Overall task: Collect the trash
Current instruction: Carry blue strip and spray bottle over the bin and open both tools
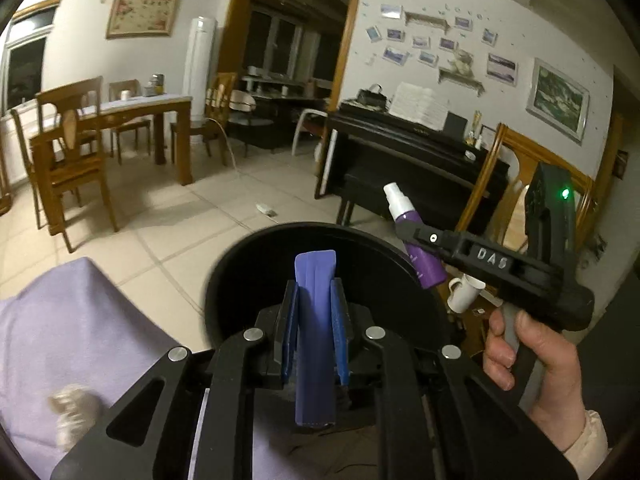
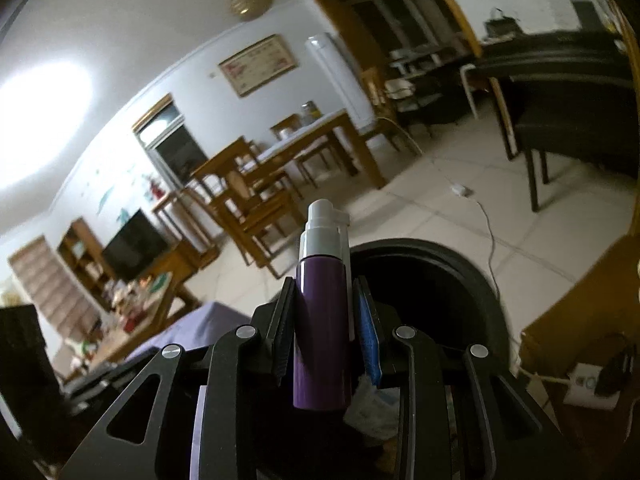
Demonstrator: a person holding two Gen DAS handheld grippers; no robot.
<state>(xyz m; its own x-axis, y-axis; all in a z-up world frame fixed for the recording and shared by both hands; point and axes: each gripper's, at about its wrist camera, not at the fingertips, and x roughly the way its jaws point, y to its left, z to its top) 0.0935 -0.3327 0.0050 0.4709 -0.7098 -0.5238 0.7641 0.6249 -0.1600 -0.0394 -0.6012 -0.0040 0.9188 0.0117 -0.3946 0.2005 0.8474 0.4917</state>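
My left gripper (image 1: 314, 304) is shut on a flat blue-violet packet (image 1: 315, 336) and holds it over the open mouth of a round black trash bin (image 1: 236, 264). My right gripper (image 2: 325, 308) is shut on a purple spray bottle (image 2: 322, 320) with a white nozzle, above the same bin (image 2: 472, 276). In the left wrist view the right gripper (image 1: 412, 234) shows at the right, held by a hand (image 1: 520, 348), with the bottle (image 1: 424, 256) over the bin's right rim. Crumpled light trash (image 2: 372, 404) lies inside the bin.
A lilac cloth (image 1: 80, 320) covers a surface left of the bin, with a crumpled pale wad (image 1: 74, 412) on it. A white mug (image 1: 464, 292) stands right of the bin. A wooden dining table and chairs (image 1: 104, 128), a black piano (image 1: 412, 148) and tiled floor lie beyond.
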